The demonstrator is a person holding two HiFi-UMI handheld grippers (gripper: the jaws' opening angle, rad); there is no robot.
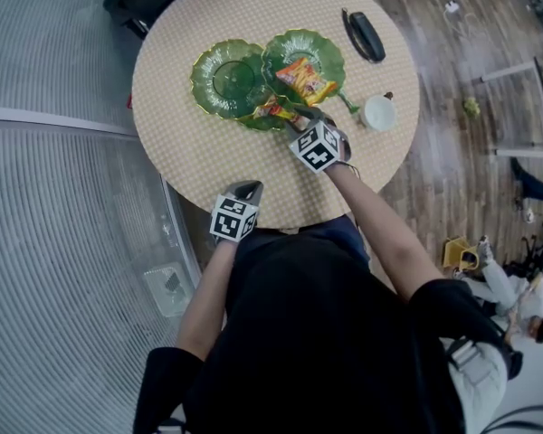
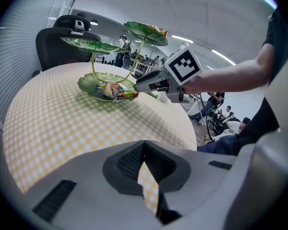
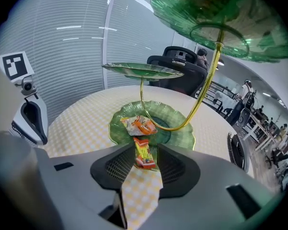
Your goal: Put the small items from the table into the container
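A green three-tier dish stand stands on the round checked table (image 1: pixel 185 156). In the right gripper view my right gripper (image 3: pixel 143 166) hovers at the rim of the bottom dish (image 3: pixel 182 131), jaws open. A small red-and-yellow packet (image 3: pixel 144 153) lies between the pads on the dish edge, with gaps beside it. Another orange packet (image 3: pixel 138 125) lies further in on the same dish. The top dish (image 1: pixel 319 51) carries an orange snack bag (image 1: pixel 305 80). My left gripper (image 2: pixel 146 169) is shut and empty over the table's near edge, clear of the stand.
A black case (image 1: pixel 364 34) lies at the table's far right and a white cup (image 1: pixel 378 113) stands just right of my right gripper (image 1: pixel 300 120). A black office chair (image 2: pixel 62 40) sits behind the table. The third dish (image 1: pixel 228 80) holds nothing.
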